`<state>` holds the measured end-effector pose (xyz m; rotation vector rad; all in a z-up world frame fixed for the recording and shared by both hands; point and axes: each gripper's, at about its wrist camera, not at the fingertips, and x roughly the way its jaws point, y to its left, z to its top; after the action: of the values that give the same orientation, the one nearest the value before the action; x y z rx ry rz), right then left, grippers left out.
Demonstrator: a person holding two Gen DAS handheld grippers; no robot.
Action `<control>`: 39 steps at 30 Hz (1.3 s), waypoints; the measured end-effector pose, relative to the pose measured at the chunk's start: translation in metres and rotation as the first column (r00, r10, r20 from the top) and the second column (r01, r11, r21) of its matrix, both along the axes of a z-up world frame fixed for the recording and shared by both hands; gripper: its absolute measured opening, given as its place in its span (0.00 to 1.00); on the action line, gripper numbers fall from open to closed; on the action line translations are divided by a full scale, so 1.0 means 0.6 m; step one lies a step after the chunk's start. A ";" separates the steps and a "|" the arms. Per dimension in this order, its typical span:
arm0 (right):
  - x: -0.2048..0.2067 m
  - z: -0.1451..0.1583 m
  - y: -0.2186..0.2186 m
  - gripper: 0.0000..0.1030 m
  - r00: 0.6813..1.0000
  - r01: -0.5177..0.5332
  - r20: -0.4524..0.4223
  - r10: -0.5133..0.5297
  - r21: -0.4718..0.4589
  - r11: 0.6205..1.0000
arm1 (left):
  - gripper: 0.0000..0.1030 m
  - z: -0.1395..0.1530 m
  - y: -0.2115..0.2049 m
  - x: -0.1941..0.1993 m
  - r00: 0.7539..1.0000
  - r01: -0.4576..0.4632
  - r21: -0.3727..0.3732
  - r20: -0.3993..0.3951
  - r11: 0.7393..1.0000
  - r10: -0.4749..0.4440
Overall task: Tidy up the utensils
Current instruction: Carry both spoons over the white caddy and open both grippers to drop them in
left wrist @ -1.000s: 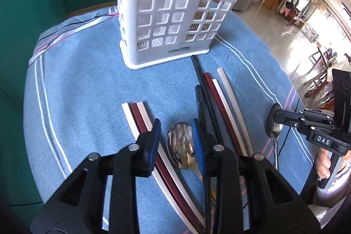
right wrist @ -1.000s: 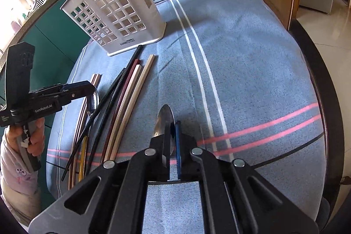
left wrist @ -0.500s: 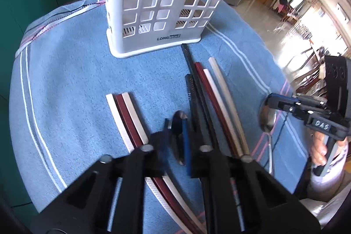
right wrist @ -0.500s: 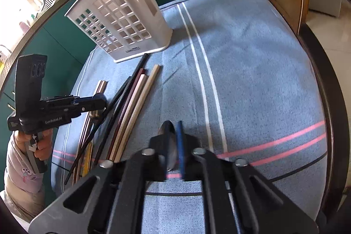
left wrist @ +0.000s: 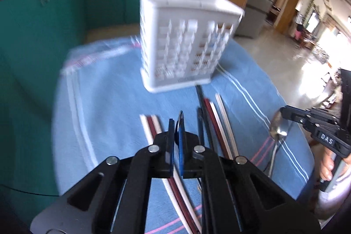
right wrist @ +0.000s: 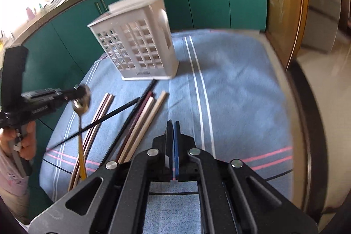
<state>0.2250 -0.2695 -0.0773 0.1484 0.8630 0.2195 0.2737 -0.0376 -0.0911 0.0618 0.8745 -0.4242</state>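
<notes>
Teal cabinets back the blue striped cloth [right wrist: 230, 80]. The left gripper [left wrist: 177, 124] pinches a gold-handled metal spoon [right wrist: 82, 102] by its bowl, the right gripper [right wrist: 172, 125] a silver steel spoon [left wrist: 278, 131], likely bound for the white plastic lattice caddy [right wrist: 140, 47]; chopsticks [right wrist: 142, 115] lie between.

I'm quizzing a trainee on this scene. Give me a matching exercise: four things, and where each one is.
Things:
1. white basket
2. gold-handled spoon
3. silver spoon
4. black chopsticks

Places:
A. hanging from the left gripper
B. lying on the blue cloth
C. standing on the blue cloth
D. hanging from the right gripper

Pairs: 1-C, 2-A, 3-D, 4-B
</notes>
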 end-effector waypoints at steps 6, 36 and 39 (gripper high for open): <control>-0.001 0.018 0.020 0.02 0.999 -0.011 0.032 0.012 -0.030 0.999 | 0.03 0.060 0.000 -0.042 0.993 -0.008 0.043 0.115 0.999 0.003; 0.241 0.217 0.096 0.02 0.848 0.336 0.513 -0.136 -0.322 0.885 | 0.03 0.268 -0.016 0.121 0.764 -0.394 -0.046 0.539 0.918 0.355; 0.242 0.193 0.103 0.02 0.866 0.301 0.487 -0.115 -0.325 0.897 | 0.03 0.240 -0.032 0.128 0.787 -0.378 -0.005 0.524 0.926 0.325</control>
<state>0.3703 -0.2079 0.0387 -0.1820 0.3964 -0.1310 0.3502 -0.0566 0.0527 0.0983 0.3533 0.0025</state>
